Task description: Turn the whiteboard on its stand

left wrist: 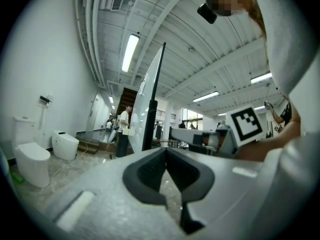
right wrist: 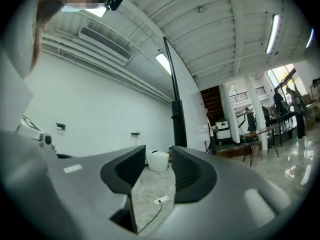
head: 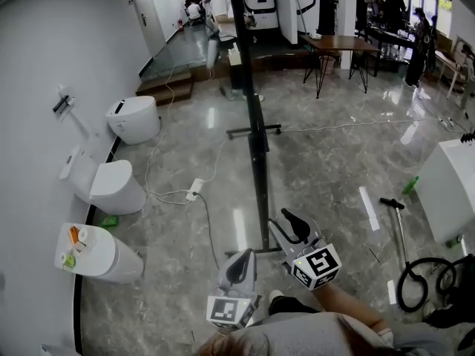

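In the head view the whiteboard (head: 257, 136) stands edge-on, a thin black line running from the top of the frame down to its stand foot (head: 254, 130) and toward my grippers. Both grippers are low, just in front of its near end and apart from it. The left gripper (head: 241, 258) is shut with nothing in it; its pads meet in the left gripper view (left wrist: 166, 156), and the whiteboard (left wrist: 151, 96) rises beyond them. The right gripper (head: 288, 225) stands open and empty, its jaws clearly parted (right wrist: 158, 156), with the whiteboard (right wrist: 176, 101) straight ahead.
Along the left wall stand two white toilets (head: 133, 119) (head: 111, 186) and a round white unit (head: 93, 252). A power strip with cables (head: 194, 190) lies on the marble floor. At the right are a white box (head: 454, 191) and a coiled black hose (head: 417, 280). A table (head: 345, 43) and people are far back.
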`<state>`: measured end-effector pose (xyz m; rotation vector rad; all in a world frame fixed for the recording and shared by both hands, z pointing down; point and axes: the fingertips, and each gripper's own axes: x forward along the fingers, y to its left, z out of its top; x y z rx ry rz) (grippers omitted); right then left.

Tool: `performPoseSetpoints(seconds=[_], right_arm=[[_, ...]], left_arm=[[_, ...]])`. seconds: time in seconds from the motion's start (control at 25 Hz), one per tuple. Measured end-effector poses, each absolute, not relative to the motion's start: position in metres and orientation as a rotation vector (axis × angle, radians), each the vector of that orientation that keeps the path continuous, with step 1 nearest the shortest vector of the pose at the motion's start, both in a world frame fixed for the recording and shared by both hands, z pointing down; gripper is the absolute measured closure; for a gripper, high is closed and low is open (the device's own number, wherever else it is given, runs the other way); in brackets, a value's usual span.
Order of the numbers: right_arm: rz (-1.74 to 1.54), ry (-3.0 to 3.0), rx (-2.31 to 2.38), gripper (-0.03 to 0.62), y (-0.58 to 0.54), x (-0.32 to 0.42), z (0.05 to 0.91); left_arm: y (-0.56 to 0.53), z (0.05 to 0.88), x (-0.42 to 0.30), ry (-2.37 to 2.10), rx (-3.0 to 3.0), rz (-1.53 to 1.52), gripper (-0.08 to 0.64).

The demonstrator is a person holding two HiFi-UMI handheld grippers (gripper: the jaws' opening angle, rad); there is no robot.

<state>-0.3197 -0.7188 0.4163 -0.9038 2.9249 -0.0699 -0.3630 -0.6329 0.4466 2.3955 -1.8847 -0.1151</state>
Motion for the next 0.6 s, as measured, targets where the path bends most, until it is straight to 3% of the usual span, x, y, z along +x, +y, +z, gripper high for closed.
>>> performPoseSetpoints(seconds=[0.2,0.36,0.6], right_arm=[[0.032,2.86,-1.011,0.385,-0.768,-0.345,0.394],[0.059,2.823,-1.081,0.288,-0.806,-0.362,0.382],[0.132,2.809,-1.136,0.278,-0.844,-0.385,0.375]], left_arm=[[-0.638,0.447,-0.375,-1.897,2.381,-0.124,0.563],[-0.637,0.444,-0.381,-1.912,2.37,-0.123,0.563],[-0.631,0.454,-0.402,-1.987,2.296,-0.073,0.563]])
